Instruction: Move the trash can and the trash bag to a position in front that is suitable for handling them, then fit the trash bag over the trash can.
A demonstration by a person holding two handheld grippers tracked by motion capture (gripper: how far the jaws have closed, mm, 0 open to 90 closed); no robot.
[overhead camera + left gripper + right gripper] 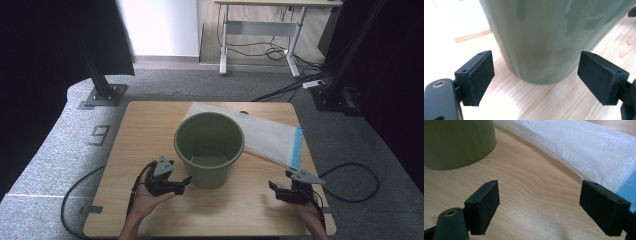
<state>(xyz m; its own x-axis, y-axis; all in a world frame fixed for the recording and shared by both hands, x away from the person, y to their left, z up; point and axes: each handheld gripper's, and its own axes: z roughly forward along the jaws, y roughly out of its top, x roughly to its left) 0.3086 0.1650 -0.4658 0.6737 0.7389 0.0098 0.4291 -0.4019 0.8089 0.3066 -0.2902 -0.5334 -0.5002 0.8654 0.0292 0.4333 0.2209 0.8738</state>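
Both grippers hang wide open with nothing between their jaws: the left gripper (181, 184) sits just beside the foot of the green bucket (209, 148), its black pads (477, 80) spread either side of the bucket's wall (549, 40) without touching it. Over on the other side, the right gripper (278, 190) hovers low above the bare wooden table (529, 185), near the white plastic bag (270, 135) with its blue edge, which lies behind the upright bucket at mid-table.

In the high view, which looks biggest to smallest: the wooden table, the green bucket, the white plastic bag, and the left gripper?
1. Light wooden table.
2. and 3. Translucent white plastic bag with a blue end and round green plastic bucket: too alike to rank, since the bucket hides part of the bag.
4. Black left gripper, smallest.
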